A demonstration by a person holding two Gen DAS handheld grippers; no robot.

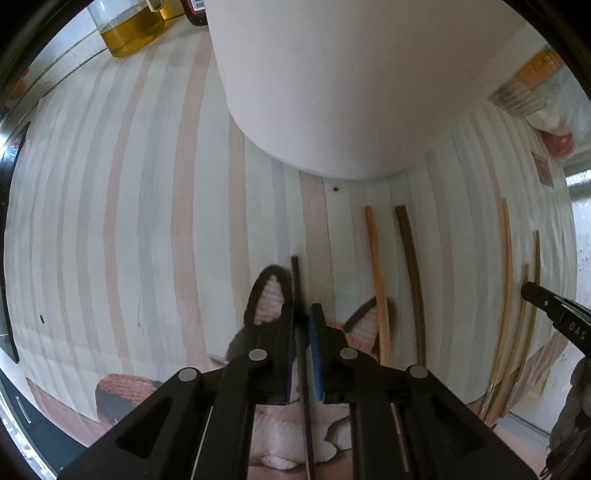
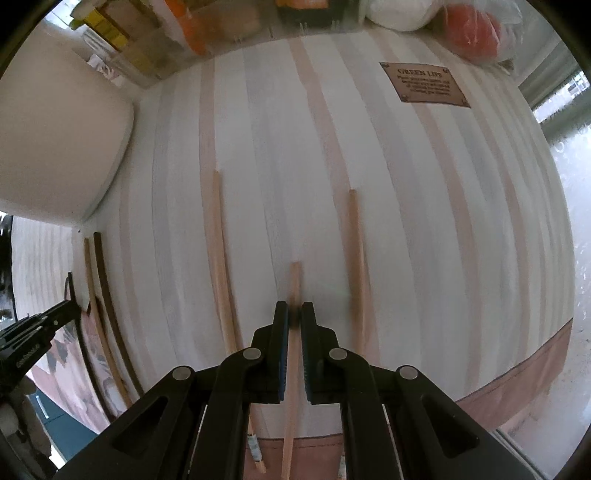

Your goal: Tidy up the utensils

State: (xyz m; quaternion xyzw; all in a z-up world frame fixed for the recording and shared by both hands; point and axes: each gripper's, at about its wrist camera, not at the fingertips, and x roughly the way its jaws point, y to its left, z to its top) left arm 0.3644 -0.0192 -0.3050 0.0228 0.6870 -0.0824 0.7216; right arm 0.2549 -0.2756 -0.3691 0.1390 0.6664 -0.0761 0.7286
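Observation:
My left gripper (image 1: 303, 314) is shut on a thin black chopstick (image 1: 296, 280) that runs between its pads, over the striped table mat. A light wooden chopstick (image 1: 376, 280) and a dark brown one (image 1: 410, 266) lie to its right. A large white utensil holder (image 1: 351, 85) stands just ahead. My right gripper (image 2: 294, 312) is shut on a pale wooden chopstick (image 2: 294, 280). Two more pale chopsticks lie on either side of it, one to the left (image 2: 218, 251) and one to the right (image 2: 356, 251). The white holder (image 2: 55, 147) is at far left.
A glass jug of yellow liquid (image 1: 129, 33) and a dark bottle stand at the back. Bagged food (image 2: 472, 29) and packets line the far edge. A brown label (image 2: 424, 85) is printed on the mat. A cat picture (image 1: 273, 299) lies under the mat's near edge.

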